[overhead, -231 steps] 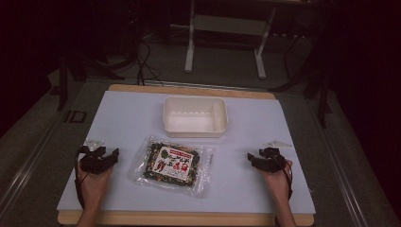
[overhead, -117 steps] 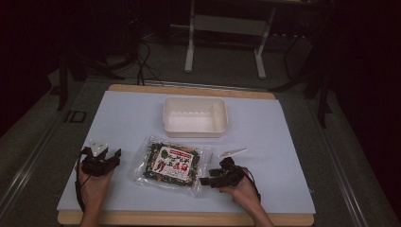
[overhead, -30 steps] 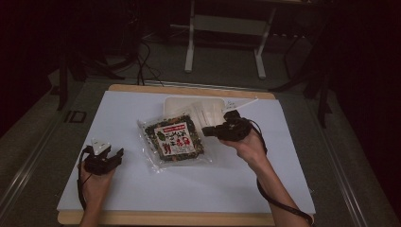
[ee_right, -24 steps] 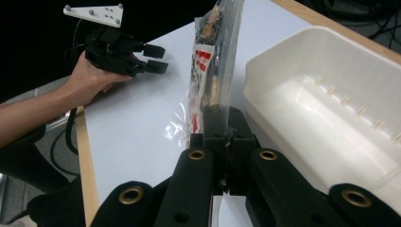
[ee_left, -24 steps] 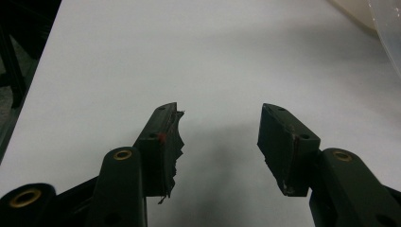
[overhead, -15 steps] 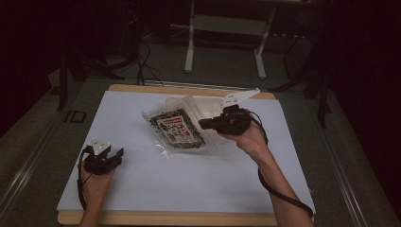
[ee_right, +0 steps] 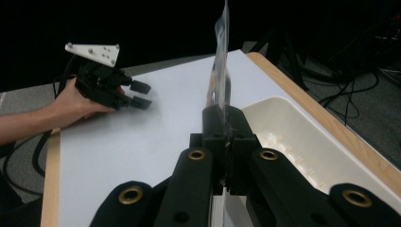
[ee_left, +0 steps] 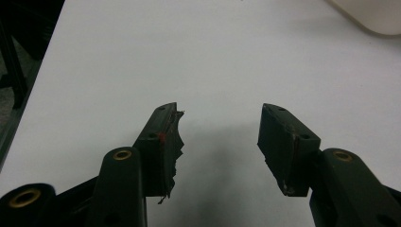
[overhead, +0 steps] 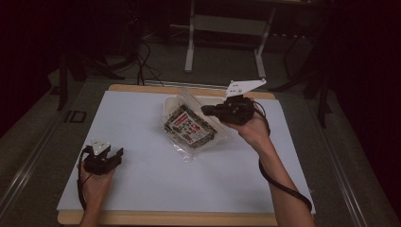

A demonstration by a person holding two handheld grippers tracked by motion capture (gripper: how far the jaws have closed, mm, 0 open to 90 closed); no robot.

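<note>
Your left gripper (overhead: 113,156) rests low on the white table (overhead: 142,123) at its near left, jaws spread wide with nothing between them. One jaw's pad (ee_left: 171,142) looks torn and ragged, so I judge it may grip unevenly if you bring it in.

Toward the middle, the clear snack packet (overhead: 191,125) hangs tilted above the table, just in front of the white tray (ee_right: 302,142).

Your right gripper (overhead: 210,110) holds it, jaws closed tight on the thin plastic edge alone. That film could slip or tear, and the swinging packet may catch the tray's near rim instead of clearing it.

The packet's label shows red and white blocks, but the writing is too small to read.
</note>
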